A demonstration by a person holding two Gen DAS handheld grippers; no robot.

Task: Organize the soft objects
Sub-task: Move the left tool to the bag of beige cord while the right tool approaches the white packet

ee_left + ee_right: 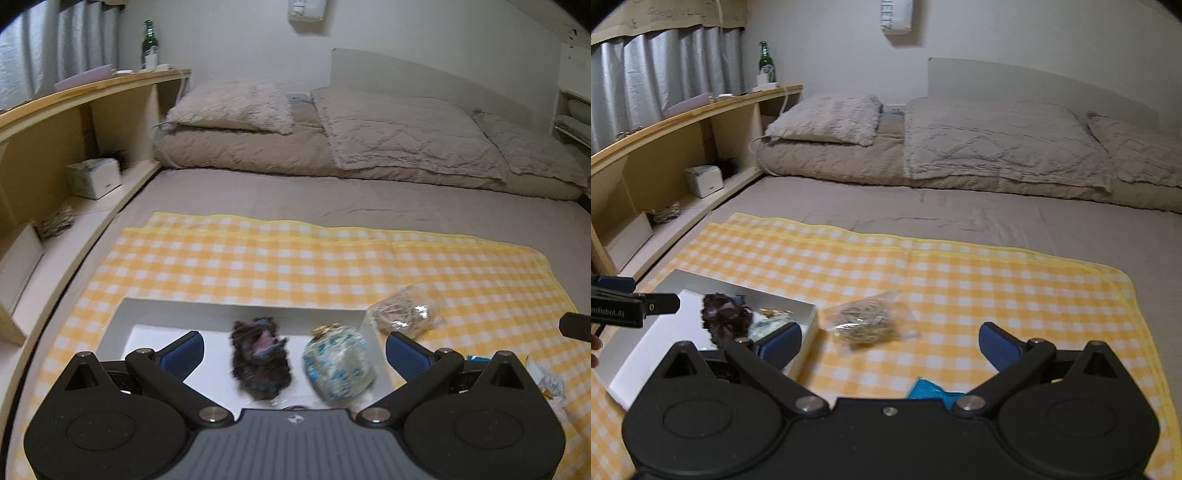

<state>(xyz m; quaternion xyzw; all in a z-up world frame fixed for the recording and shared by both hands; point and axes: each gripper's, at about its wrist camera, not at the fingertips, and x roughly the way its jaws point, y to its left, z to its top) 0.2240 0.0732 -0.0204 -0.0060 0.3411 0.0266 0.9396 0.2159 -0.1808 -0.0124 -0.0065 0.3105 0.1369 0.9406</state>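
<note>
Currently both grippers, left (293,352) and right (889,345), spread their fingers empty; the clear bag (866,323) lying right of the white box (809,323) may slip if pinched shallowly.

shallow white cardboard box (177,314) lies on yellow-and-white checked cloth (295,258) on the bed; dark fuzzy bundle (260,363) and round blue-patterned wrapped bundle (338,365) side by side inside; clear plastic bag of straw-like strands (400,314) just right of box.
</note>
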